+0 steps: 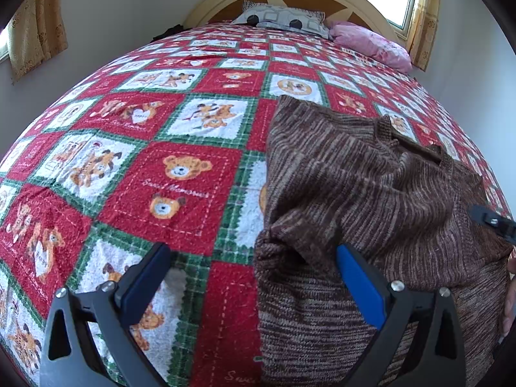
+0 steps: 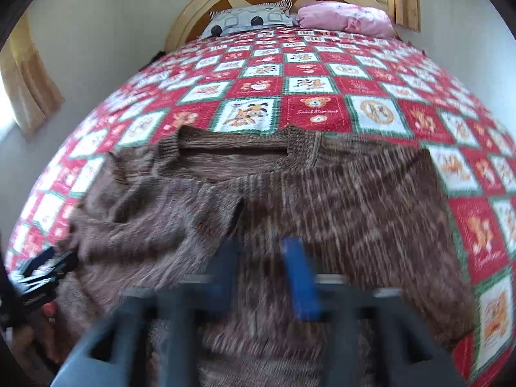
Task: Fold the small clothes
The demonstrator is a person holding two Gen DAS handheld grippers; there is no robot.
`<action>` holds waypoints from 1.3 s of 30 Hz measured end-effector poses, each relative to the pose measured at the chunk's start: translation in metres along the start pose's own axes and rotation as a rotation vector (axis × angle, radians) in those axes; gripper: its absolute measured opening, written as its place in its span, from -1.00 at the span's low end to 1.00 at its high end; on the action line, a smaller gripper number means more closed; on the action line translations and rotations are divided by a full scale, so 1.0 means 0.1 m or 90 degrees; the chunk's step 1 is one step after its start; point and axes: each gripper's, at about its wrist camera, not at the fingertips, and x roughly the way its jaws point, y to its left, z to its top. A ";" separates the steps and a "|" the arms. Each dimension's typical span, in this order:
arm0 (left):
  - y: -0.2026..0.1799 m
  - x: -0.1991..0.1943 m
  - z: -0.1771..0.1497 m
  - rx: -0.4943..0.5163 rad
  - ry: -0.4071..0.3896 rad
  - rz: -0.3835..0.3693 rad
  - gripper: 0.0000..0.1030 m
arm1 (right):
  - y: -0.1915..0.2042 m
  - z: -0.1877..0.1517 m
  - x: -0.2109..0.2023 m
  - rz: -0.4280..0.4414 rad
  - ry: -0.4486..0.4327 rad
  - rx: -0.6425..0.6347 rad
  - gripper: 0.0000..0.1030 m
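Left gripper (image 1: 253, 277) at the bottom of its view has its blue fingers spread wide apart over the teddy-bear quilt (image 1: 180, 174), straddling the left edge of the brown knit sweater (image 1: 371, 193), which fills the lower right. Right gripper (image 2: 269, 274) is motion-blurred; its blue fingers sit fairly close over the sweater (image 2: 322, 200), grip unclear.

Left gripper (image 1: 253, 259) wide open, blue pads (image 1: 361, 287) splayed far apart, black frame low in own view. Right gripper (image 2: 267, 264) heavily motion-blurred in its camera; fingers look fairly close together, but open or closed? honestly can't tell. From the other side, each gripper shows only as black bit at frame edge.
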 end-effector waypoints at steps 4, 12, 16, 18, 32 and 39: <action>0.06 -0.11 -0.02 -0.022 -0.027 -0.012 1.00 | 0.23 -0.01 -0.17 0.075 -0.010 -0.025 0.35; -0.03 -0.27 0.43 0.065 -0.103 -0.054 1.00 | 0.39 -0.20 -0.03 0.031 0.021 -0.057 0.19; -0.23 0.03 0.70 0.114 -0.078 -0.059 0.75 | 0.21 -0.18 0.07 0.047 0.024 -0.016 0.18; -0.33 0.19 0.77 0.137 -0.049 -0.059 0.74 | 0.22 -0.18 0.08 0.045 0.016 -0.030 0.18; 0.08 0.52 0.78 -0.003 -0.022 -0.113 -0.77 | 0.31 -0.18 0.22 0.022 0.000 -0.072 -0.37; 0.12 0.26 0.78 -0.007 -0.036 -0.088 0.01 | 0.22 -0.16 0.14 0.029 -0.013 -0.044 -0.37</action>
